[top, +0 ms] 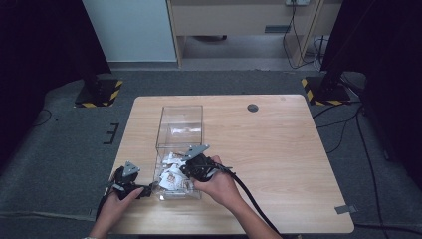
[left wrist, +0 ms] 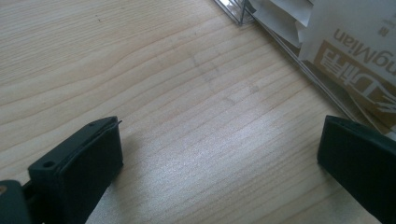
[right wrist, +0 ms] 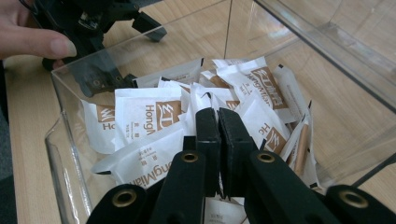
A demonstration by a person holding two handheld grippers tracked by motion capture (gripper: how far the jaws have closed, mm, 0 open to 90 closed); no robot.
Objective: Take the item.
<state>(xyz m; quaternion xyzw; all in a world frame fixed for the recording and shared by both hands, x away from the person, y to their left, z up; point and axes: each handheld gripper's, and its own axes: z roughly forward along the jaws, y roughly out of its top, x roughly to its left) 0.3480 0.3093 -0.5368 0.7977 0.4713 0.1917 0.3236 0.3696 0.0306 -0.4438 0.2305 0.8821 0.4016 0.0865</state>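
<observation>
A clear plastic box (top: 181,107) stands on the wooden table with a heap of white and brown sachets (top: 171,178) in its near end. My right gripper (top: 178,172) reaches down into that heap. In the right gripper view its jaws (right wrist: 214,112) stand pressed together, pinching the puckered edge of a white sachet (right wrist: 198,100) on top of the pile (right wrist: 144,116). My left gripper (top: 145,189) rests low on the table just outside the box's near left corner. Its jaws (left wrist: 219,140) are wide open over bare wood, with the box wall (left wrist: 289,51) and a sachet (left wrist: 355,51) beyond them.
The far half of the box holds one or two loose sachets (top: 186,130). A round grommet (top: 253,107) sits in the table's far side. The left hand (right wrist: 32,39) and its gripper (right wrist: 93,28) lie beyond the box wall (right wrist: 327,70).
</observation>
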